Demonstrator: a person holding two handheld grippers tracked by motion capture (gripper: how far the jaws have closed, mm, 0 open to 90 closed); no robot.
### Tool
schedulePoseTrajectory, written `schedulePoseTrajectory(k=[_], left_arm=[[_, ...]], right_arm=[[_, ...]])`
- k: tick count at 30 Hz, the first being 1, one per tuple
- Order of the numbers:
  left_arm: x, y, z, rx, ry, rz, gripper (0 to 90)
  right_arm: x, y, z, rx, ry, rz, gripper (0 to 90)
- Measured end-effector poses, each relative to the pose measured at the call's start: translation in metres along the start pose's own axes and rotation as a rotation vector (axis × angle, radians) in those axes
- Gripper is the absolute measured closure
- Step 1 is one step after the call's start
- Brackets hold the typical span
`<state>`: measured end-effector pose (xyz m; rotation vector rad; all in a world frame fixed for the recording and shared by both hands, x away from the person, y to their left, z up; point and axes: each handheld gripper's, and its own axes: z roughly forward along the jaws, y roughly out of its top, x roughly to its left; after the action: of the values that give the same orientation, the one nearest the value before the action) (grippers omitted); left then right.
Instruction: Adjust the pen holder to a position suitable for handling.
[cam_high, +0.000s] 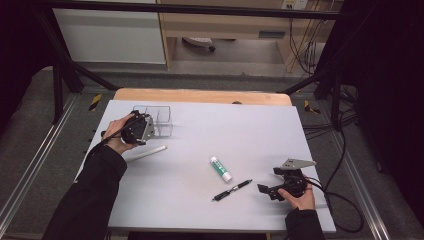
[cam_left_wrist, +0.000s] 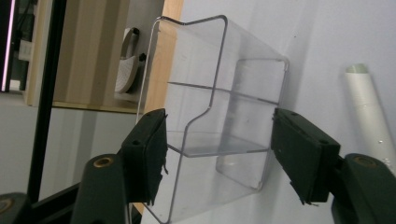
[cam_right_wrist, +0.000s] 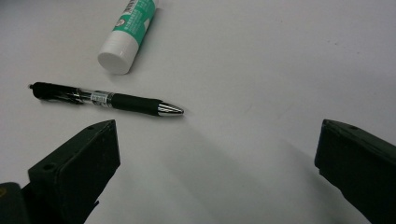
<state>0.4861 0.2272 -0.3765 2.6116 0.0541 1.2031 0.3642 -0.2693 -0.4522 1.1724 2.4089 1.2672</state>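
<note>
A clear plastic box (cam_high: 161, 120) with two compartments stands at the back left of the white table; in the left gripper view the clear box (cam_left_wrist: 224, 116) sits between the jaws. My left gripper (cam_high: 145, 128) (cam_left_wrist: 219, 156) is shut on it, one jaw against each long wall. A white tube (cam_high: 147, 153) (cam_left_wrist: 369, 112) lies just beside the box. A green and white glue stick (cam_high: 220, 168) (cam_right_wrist: 130, 28) and a black pen (cam_high: 232, 190) (cam_right_wrist: 107, 99) lie mid-table. My right gripper (cam_high: 265, 189) (cam_right_wrist: 217, 168) is open, low over the table just right of the pen's tip.
The table (cam_high: 200, 210) has a wooden strip (cam_high: 200, 95) along its far edge. Black frame bars and cables (cam_high: 345, 200) run along the right side. A shelf unit stands beyond the table.
</note>
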Motion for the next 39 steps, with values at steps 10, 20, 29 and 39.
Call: schedulePoseTrajectory(k=[10,20,29,39], left_arm=[[0.002,-0.001,0.008,0.018,0.017,0.062,47.7],[0.003,0.002,0.016,0.041,-0.011,0.116,58.2],[0.005,0.004,0.019,0.060,-0.014,0.154,62.4],[0.004,0.004,0.015,0.058,-0.026,0.181,67.2]], right_arm=[[0.000,0.000,0.000,0.003,0.002,-0.001,0.5],[0.000,0.000,0.001,0.005,0.002,-0.003,0.5],[0.000,0.000,0.001,0.007,0.003,-0.004,0.5],[0.000,0.000,0.001,0.010,0.009,-0.007,0.5]])
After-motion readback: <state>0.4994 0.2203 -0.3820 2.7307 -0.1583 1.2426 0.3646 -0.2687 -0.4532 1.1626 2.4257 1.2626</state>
